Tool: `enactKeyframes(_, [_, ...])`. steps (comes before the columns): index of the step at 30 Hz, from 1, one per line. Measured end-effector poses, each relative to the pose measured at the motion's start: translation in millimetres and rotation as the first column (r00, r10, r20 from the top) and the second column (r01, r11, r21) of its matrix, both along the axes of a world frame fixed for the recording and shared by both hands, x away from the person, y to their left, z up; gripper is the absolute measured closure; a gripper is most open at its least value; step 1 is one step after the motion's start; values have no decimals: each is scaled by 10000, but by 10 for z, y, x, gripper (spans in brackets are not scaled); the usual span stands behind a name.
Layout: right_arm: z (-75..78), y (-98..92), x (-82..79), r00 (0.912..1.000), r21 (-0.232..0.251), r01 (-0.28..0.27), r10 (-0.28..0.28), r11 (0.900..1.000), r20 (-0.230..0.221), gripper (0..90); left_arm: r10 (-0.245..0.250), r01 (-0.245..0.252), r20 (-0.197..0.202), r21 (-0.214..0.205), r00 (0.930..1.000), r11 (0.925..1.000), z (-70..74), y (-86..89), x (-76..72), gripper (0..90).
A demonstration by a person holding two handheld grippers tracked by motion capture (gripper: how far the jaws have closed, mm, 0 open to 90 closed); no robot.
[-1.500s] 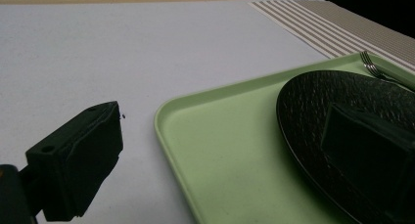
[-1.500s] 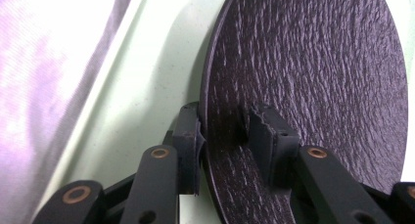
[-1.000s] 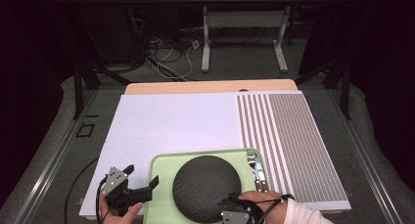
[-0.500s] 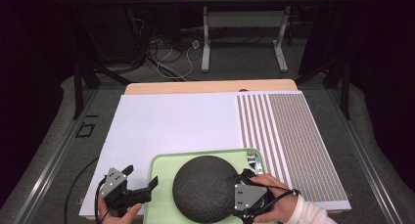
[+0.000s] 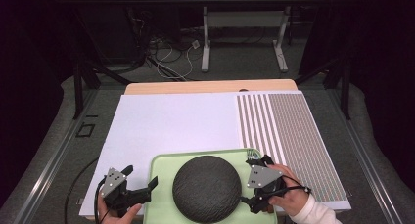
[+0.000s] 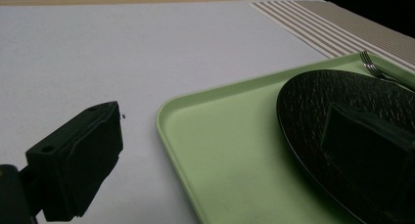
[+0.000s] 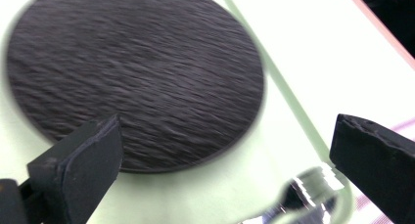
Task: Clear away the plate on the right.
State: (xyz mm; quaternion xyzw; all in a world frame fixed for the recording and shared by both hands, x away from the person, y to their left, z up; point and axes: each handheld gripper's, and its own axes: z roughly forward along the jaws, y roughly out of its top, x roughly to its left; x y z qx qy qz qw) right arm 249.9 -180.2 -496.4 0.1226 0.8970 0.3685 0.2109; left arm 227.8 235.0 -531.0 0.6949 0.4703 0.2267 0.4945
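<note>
A round dark slate plate (image 5: 207,188) lies on a light green tray (image 5: 161,168) at the table's near edge. A fork (image 5: 251,155) rests at the tray's far right corner, and its tines (image 6: 370,64) are in the left gripper view. My right gripper (image 5: 246,185) is at the plate's right rim. Its jaws have just been opening and now stand wide apart (image 7: 222,150), with nothing gripped and the plate (image 7: 132,72) beneath. A blurred shiny metal piece (image 7: 306,197) lies low between them. My left gripper (image 5: 142,176) is open at the tray's left edge (image 6: 220,160), holding nothing.
The tray sits on a white mat (image 5: 171,121) whose right part is striped (image 5: 288,131). A wooden table edge (image 5: 210,87) runs along the far side. Beyond it are dark floor, cables and table legs (image 5: 205,43).
The right gripper has moved from the plate's near edge to its right side and a little farther up the picture, and its jaws have spread. The left gripper has stayed where it was.
</note>
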Motion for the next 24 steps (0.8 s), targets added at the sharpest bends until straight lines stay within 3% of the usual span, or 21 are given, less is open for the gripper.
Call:
enactKeyframes(6, [-24,-224,85,9943,381,1060,-1055,9936,-140,0,-2,2,-2,-9,10000,10000,-1,1,1,20])
enactKeyframes(11, [-77,-388,128,9827,544,1853,-1849,9812,-125,0,-2,2,7,-3,10000,10000,0,0,0,20])
enactKeyframes(19, [-187,-639,245,9512,1048,3068,-3009,9460,-682,0,-6,6,47,-15,10000,10000,7,5,-8,20])
enactKeyframes(24, [-213,-775,312,9277,1426,3714,-3605,9175,-966,0,0,0,87,-16,10000,10000,10,12,-10,20])
